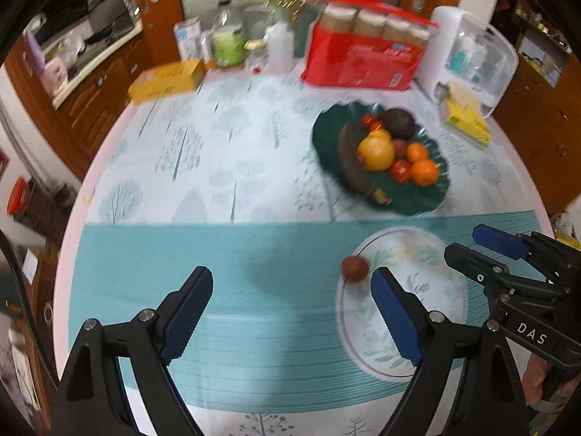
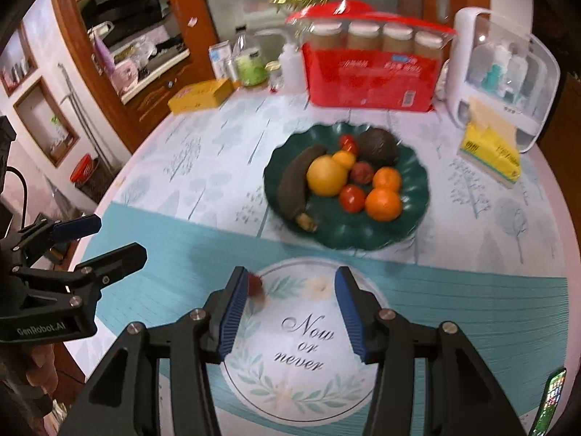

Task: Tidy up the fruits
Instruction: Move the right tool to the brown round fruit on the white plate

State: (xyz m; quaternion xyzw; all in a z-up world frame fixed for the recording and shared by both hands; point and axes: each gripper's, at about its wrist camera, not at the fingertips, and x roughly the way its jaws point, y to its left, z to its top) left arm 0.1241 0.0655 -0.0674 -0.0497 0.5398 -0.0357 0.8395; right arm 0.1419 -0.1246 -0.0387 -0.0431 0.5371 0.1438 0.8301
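Both the left gripper (image 1: pixel 292 303) and right gripper (image 2: pixel 288 305) hang empty with jaws apart, since one small red fruit (image 1: pixel 355 269) (type unclear) sits stray at the pale plate's (image 1: pixel 441 312) ten o'clock rim, while other fruit fills the green dish (image 2: pixel 414 225) at twelve o'clock.

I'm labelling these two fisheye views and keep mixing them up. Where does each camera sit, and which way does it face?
Left wrist: on the left claw, angled down at the teal tablecloth; its open fingers show, right claw alongside.
Right wrist: on the right claw, above the white printed plate; left claw alongside.
Shared: dark green fruit dish, small red fruit, red carton.
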